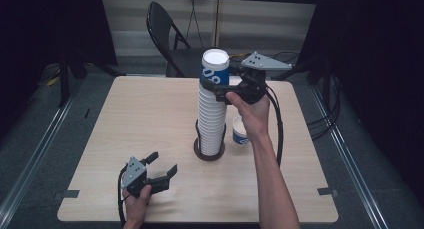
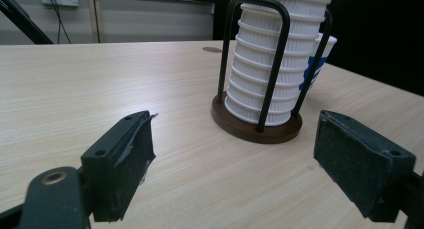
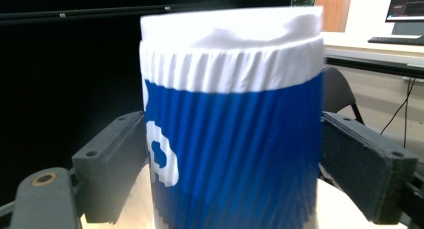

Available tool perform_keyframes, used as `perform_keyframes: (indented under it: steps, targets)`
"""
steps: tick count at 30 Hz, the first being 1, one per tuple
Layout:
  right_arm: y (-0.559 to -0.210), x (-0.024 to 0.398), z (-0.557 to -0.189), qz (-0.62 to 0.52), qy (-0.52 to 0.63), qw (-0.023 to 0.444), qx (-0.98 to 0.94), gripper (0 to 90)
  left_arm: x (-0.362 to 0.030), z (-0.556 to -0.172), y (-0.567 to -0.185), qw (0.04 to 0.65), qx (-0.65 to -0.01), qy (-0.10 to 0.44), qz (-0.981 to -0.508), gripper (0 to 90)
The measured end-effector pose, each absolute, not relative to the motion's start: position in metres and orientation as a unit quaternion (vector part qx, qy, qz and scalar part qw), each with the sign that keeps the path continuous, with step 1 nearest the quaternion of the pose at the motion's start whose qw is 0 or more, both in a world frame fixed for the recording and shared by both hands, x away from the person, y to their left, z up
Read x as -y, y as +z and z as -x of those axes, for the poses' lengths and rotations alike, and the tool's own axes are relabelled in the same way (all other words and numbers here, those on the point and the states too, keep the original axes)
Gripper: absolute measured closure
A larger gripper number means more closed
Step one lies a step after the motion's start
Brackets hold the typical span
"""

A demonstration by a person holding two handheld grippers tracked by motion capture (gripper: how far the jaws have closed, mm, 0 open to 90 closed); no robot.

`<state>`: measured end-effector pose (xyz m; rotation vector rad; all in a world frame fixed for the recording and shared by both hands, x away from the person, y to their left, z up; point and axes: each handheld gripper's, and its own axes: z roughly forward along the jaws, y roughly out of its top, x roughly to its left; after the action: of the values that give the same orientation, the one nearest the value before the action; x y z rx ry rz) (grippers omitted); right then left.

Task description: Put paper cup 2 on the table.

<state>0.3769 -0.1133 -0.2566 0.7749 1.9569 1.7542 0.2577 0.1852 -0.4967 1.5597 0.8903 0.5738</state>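
Observation:
A tall stack of white ribbed paper cups (image 1: 211, 124) stands in a black wire holder on a round brown base (image 1: 209, 155) at mid-table. Its top cup (image 1: 215, 71) is blue with a white rim. My right gripper (image 1: 214, 82) is up at that cup; in the right gripper view both jaws press the sides of the blue cup (image 3: 235, 134). My left gripper (image 1: 165, 161) rests open near the table's front left, with nothing between its fingers. In the left gripper view the gripper (image 2: 235, 139) faces the stack (image 2: 270, 74) and the base (image 2: 255, 131) from a short distance.
A second blue and white cup (image 1: 240, 131) stands on the table just right of the holder, partly behind it in the left gripper view (image 2: 314, 64). The wooden table (image 1: 140, 114) has bare room on its left half. A black folding chair (image 1: 167, 34) stands beyond the far edge.

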Motion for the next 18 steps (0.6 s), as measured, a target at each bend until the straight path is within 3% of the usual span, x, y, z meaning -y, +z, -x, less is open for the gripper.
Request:
perform_keyframes:
  steps: [18]
  targets:
    - [-0.2648, 0.1052, -0.3822, -0.277, 0.603, 0.209, -0.718, 18.6, -0.1862, -0.2570, -0.4969, 0.591, -0.385, 0.246, -0.665, 16.1]
